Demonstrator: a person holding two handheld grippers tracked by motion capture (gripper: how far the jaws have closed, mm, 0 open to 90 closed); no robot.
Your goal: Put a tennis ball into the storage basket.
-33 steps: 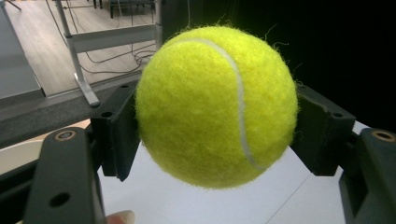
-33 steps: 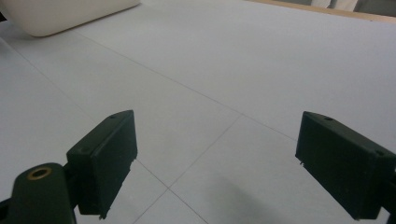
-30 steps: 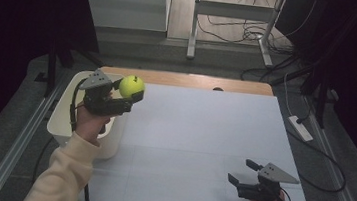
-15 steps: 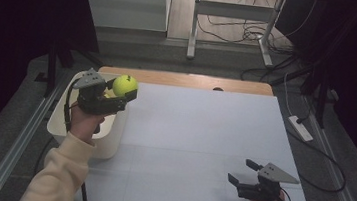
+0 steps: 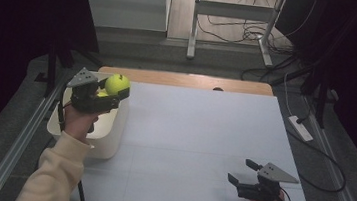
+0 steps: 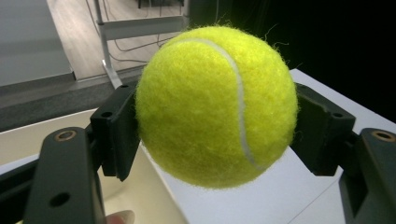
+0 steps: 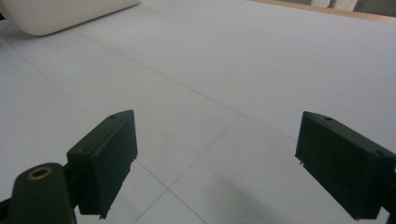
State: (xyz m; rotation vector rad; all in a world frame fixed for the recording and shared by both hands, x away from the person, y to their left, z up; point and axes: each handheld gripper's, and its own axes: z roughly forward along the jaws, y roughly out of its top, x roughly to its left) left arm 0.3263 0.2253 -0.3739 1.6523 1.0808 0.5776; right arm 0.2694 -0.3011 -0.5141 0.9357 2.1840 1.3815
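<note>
Left gripper (image 5: 109,93) raised over the bin (image 5: 112,139) at the left edge of the desk (image 5: 202,143), jaws clamped on a ball (image 5: 117,84) from both sides. In the left gripper view, ball (image 6: 217,105) yellow-green and fuzzy with a white seam curving down its front, pinched at its widest between the two black jaws, clear of any surface, bin wall (image 6: 154,196) below and white desk (image 6: 280,196) beyond to the right. From the high view, ball above the bin's far right corner, near the rim; a second yellow patch just behind the jaws, too hidden to tell what. Bin white, rounded, standing against the desk's left side, sleeve (image 5: 55,173) and hand (image 5: 79,120) reaching over it from below. Right gripper (image 5: 243,180) well apart, low over the near right corner of the desk, jaws wide with nothing between them. In the right gripper view, jaws spread far to either side over bare white desk (image 7: 233,70) crossed by thin seam lines, bin (image 7: 65,14) far off at the upper left
</note>
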